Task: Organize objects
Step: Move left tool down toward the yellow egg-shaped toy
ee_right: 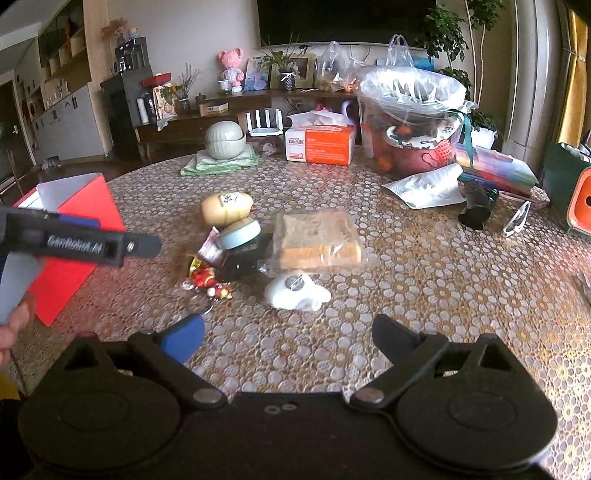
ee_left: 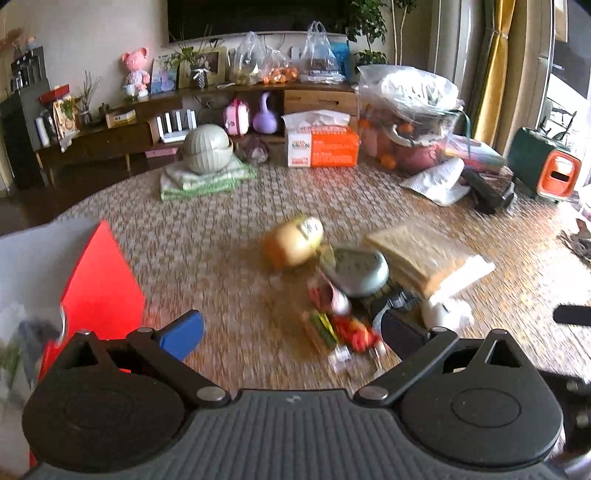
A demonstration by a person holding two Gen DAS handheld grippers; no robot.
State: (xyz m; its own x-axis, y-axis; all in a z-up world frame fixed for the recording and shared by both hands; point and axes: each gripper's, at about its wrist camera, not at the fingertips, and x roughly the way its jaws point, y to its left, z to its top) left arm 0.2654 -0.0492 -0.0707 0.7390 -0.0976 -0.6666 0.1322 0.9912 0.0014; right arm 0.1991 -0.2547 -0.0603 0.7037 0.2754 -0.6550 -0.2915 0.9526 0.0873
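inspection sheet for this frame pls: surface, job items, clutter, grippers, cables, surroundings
Surface: round table with patterned lace cover.
Job's things: red open box at left; bagged sliced bread, yellow plush toy, round grey-lidded dark jar, white crumpled mask, red snack packets clustered mid-table.
Clutter: orange tissue box, bagged basket, green folded cloth.
Grippers: left gripper open; right gripper open; both empty.
Cables: nothing seen.
Surroundings: wooden sideboard, dark TV.

Long dark wood sideboard (ee_right: pixel 236 110) against a pale wall, black TV (ee_right: pixel 347 18) above it, yellow curtain (ee_left: pixel 495 70) off right, daylight
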